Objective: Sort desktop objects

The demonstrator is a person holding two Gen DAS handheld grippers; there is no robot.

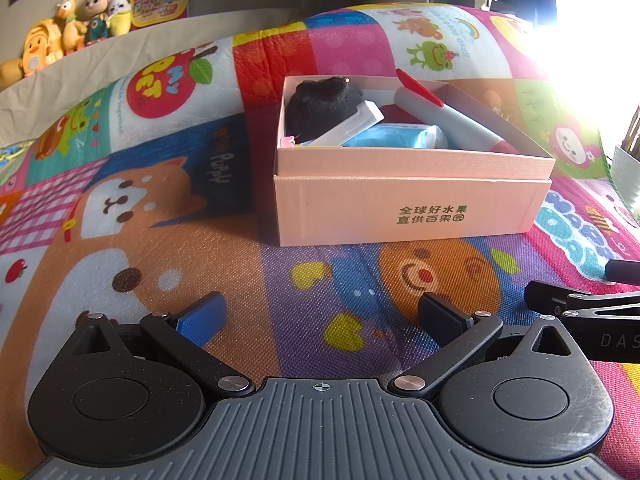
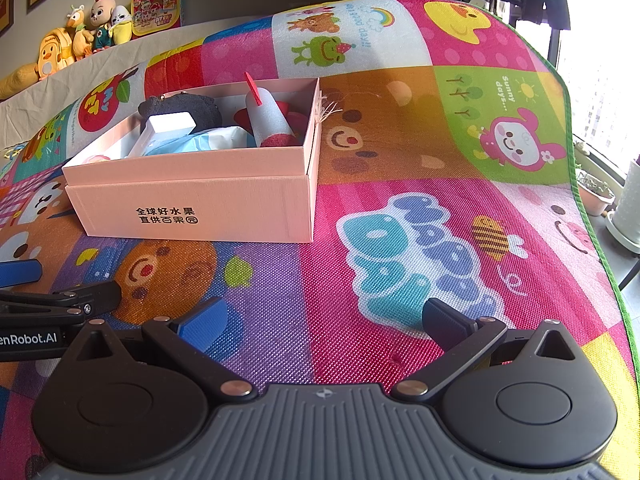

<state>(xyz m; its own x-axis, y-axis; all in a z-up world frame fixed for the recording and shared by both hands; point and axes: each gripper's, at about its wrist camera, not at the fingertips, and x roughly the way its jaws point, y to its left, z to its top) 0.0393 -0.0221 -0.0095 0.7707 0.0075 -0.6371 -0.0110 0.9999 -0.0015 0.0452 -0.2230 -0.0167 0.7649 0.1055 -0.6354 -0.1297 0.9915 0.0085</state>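
Cartoon play mat (image 1: 168,240) covers pretty much the whole surface I'm working over, all bright patches with a puppy, a bear face and a frog, and behind it a row of plush toys (image 1: 72,28) sits against the wall next to a colorful picture book (image 1: 160,0). My left gripper (image 1: 320,314) hangs low over the mat with its fingers spread wide and nothing between them, and my right gripper (image 2: 322,318) is doing the same just beside it, jaws wide apart and empty. Straight ahead of both sits the pink cardboard box (image 1: 408,208) with green Chinese lettering on its front wall, resting flat on the mat. Inside it I can see a black fuzzy plush thing (image 1: 320,100) at the back left, a white rectangular block (image 1: 352,124) leaning on it, a blue-and-white tissue pack (image 1: 396,138) in the middle, and a grey lint roller (image 1: 448,118) with red ends lying tilted across the right side, its red flap poking above the rim. From the right wrist view the same box (image 2: 192,200) sits off to the left. Strong window glare washes out the far right side, and a potted plant (image 2: 596,192) stands beyond the mat's green edge.
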